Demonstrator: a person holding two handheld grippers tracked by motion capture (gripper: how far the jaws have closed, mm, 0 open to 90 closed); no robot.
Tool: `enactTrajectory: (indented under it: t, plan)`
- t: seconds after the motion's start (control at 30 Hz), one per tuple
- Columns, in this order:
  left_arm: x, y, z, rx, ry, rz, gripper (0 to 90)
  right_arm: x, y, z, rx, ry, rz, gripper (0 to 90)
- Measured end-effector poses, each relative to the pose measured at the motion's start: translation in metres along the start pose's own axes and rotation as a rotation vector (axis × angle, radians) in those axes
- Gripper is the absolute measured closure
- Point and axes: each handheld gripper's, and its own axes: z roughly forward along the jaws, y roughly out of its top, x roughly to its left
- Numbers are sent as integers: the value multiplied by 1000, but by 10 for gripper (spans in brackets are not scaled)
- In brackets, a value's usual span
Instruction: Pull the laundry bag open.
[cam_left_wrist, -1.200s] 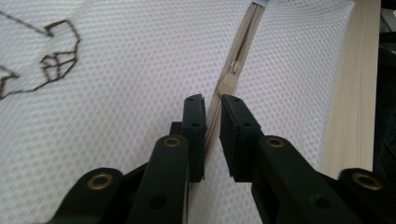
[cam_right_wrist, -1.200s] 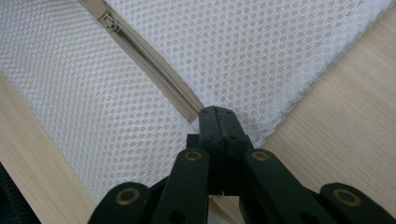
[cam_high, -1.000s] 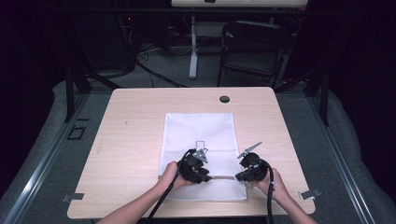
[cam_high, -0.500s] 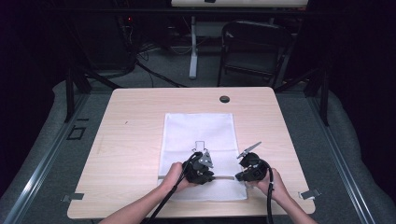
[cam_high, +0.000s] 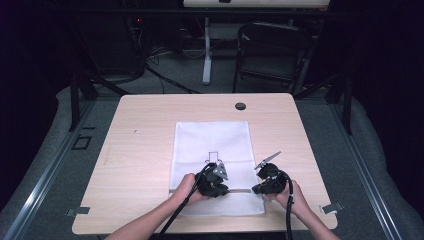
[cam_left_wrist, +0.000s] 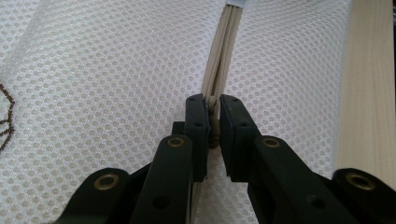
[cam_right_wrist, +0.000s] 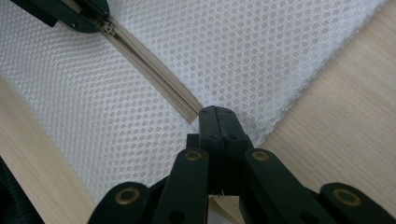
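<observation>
Mesh bag (cam_high: 212, 150), white, lies flat at the surface's (cam_high: 150, 130) near-centre, its zipper (cam_high: 239, 191) running 9-to-3 o'clock close to the near edge. I judge it light, soft and floppy, so it'll bunch or slide unless one end is anchored. Mesh is grippy enough, but thin and could snag.

Left gripper (cam_high: 214, 181) sits mid-zipper; in its own view the fingers (cam_left_wrist: 196, 126) have just been closing and now pinch the small beige zipper pull (cam_left_wrist: 213, 122). That's the right hold, though tiny and hard, so it may slip out.

Right gripper (cam_high: 267, 182) is at the zipper's 3 o'clock end, fingers (cam_right_wrist: 217, 122) pressed together on the bag's edge by the tape end (cam_right_wrist: 190, 109). Good anchor, I think: pull away from it, low and along the tape.
</observation>
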Motion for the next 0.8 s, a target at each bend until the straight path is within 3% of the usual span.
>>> enactTrajectory:
  t: [0.03,0.1,0.43,0.6,0.63,0.67,0.73,0.8]
  plan:
    - [1,-1,-1,7,-2,-6,822,1,0,1,-13,21,22,900]
    - [3,-3,-3,-2,-11,-18,822,0,0,0,-1,-1,-2,900]
    - [7,-14,-11,-1,-30,-43,820,2,1,1,-1,-7,1,900]
    - [10,-14,-8,8,-50,-35,818,10,6,1,28,-49,-56,900]
    - [11,-15,-8,3,-57,-36,818,12,6,0,24,-68,-62,900]
    - [11,-15,-7,3,-59,-37,818,15,6,1,-18,-43,-58,900]
    - [11,-14,-7,7,-55,-29,817,17,10,0,-42,-63,-83,900]
    - [11,-14,-7,3,-58,-28,817,19,13,4,-46,-31,-92,900]
